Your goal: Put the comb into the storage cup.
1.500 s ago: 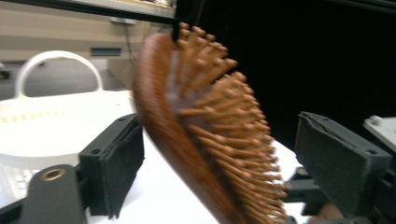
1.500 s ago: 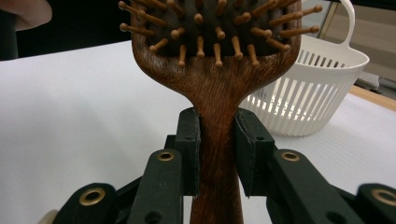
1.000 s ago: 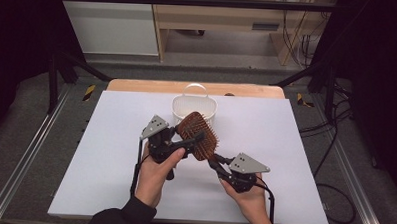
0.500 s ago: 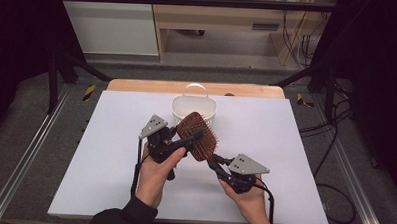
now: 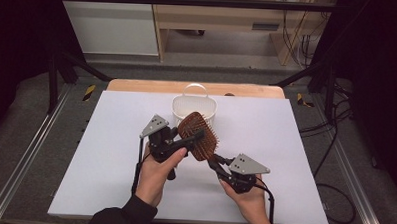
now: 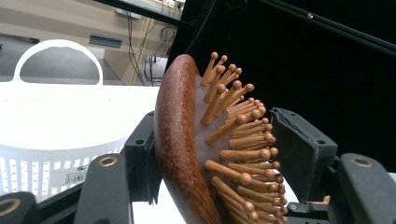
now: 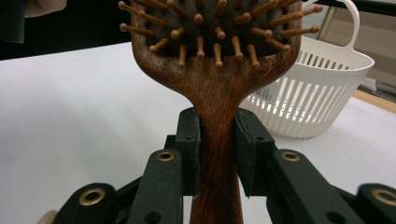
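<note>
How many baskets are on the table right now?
1. The white basket stands at the table's far edge, just behind the brush held up in the tongs. No other shows.

— Where is there room to pass on the bench (image 5: 110, 154)?

— Broad bare stretches lie to either side of the two tools, and along the near edge beside the forearms.

— What stands in the way?

— The white basket (image 5: 193, 110), just beyond the hairbrush (image 5: 199, 136), blocks the way straight ahead; its handle arches over its mouth. The brush head fills the gap of the left tool (image 5: 188, 139), between both pads.

— Farther back?

— Bare bench flanks the basket.
</note>
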